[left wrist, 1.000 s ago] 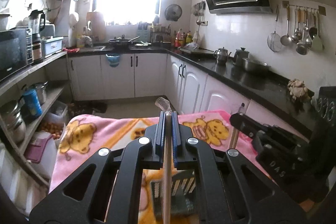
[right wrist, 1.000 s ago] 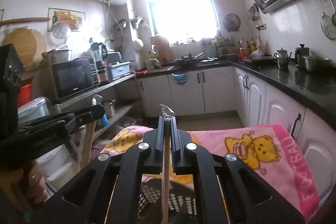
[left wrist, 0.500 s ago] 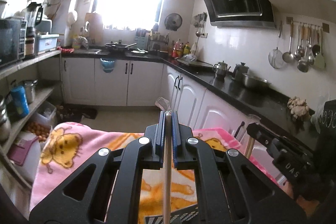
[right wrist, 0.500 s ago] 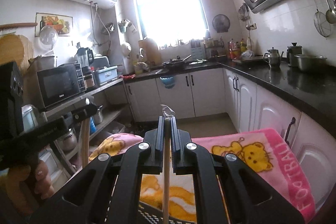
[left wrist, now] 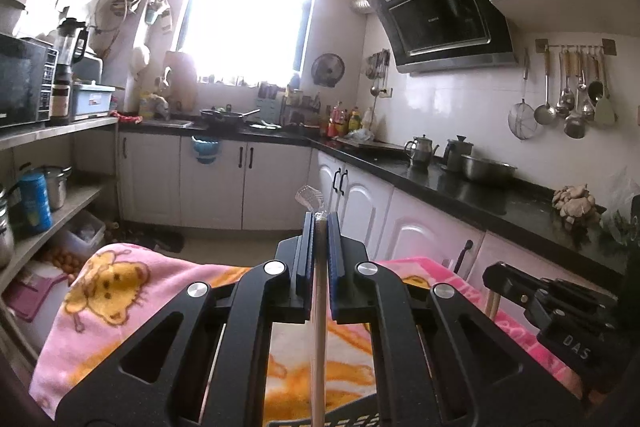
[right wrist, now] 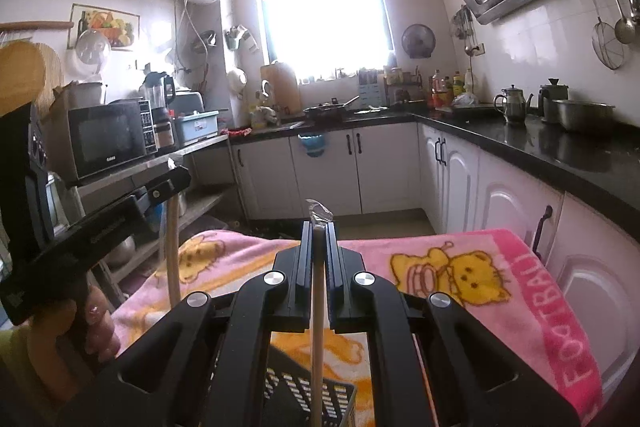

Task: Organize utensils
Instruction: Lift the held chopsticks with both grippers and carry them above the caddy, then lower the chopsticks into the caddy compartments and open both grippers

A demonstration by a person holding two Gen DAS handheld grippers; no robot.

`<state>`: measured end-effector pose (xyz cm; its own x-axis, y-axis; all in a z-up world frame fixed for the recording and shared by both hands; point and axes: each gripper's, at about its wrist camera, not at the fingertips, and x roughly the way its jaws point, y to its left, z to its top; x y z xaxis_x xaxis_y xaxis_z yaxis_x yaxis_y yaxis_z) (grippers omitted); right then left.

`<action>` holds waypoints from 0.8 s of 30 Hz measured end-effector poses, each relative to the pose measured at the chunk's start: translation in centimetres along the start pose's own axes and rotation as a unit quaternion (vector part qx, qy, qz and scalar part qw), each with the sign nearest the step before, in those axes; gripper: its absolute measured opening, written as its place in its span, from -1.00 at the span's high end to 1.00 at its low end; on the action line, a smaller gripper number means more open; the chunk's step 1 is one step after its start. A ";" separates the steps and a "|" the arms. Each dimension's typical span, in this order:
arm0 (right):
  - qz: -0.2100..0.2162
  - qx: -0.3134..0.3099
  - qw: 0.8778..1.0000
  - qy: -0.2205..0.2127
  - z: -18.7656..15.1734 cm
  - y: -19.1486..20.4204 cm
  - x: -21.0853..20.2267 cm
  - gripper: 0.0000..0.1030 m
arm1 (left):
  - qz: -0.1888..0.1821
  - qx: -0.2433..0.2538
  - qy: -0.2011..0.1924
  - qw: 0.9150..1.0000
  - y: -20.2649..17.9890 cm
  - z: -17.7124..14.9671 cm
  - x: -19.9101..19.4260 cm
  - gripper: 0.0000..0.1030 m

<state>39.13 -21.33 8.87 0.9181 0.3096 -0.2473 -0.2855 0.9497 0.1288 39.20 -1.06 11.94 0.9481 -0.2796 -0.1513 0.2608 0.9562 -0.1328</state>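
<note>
My left gripper point(left wrist: 319, 223) is shut on a wooden chopstick point(left wrist: 319, 327) in a clear wrapper, held upright above the pink blanket point(left wrist: 132, 275). My right gripper point(right wrist: 318, 229) is shut on another wooden chopstick point(right wrist: 317, 331), also upright. A black slotted utensil basket point(right wrist: 320, 399) sits on the blanket just below the right gripper; its rim shows at the bottom of the left wrist view point(left wrist: 352, 417). The right gripper shows at the right of the left wrist view point(left wrist: 496, 279), the left gripper at the left of the right wrist view point(right wrist: 172, 183).
The pink cartoon blanket point(right wrist: 480, 267) covers the table. A black countertop point(left wrist: 480, 191) with kettles and a steel bowl point(left wrist: 488, 167) runs along the right. Shelves with a microwave point(right wrist: 108, 139) stand on the left. White cabinets point(right wrist: 328, 171) lie ahead.
Both grippers have risen and tilted upward with their chopsticks; the basket and blanket have dropped lower in both views and more of the kitchen shows.
</note>
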 end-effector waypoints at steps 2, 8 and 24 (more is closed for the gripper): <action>0.000 -0.004 1.000 -0.001 -0.6 0.3 -0.3 0.88 | 0.002 0.006 -0.001 1.000 -0.1 -0.6 -0.1 0.97; 0.003 0.000 1.000 0.007 -2.4 0.5 -0.7 0.88 | 0.009 0.005 0.013 1.000 0.0 -1.7 0.1 0.97; 0.002 0.023 0.999 0.044 -4.7 0.0 -2.6 0.88 | 0.012 0.000 0.059 0.998 0.8 -3.7 -0.5 0.70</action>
<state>35.44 -21.91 5.05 0.8889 0.3180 -0.3298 -0.2742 0.9460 0.1729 38.24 -0.46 8.31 0.9260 -0.2641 -0.2696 0.2374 0.9630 -0.1277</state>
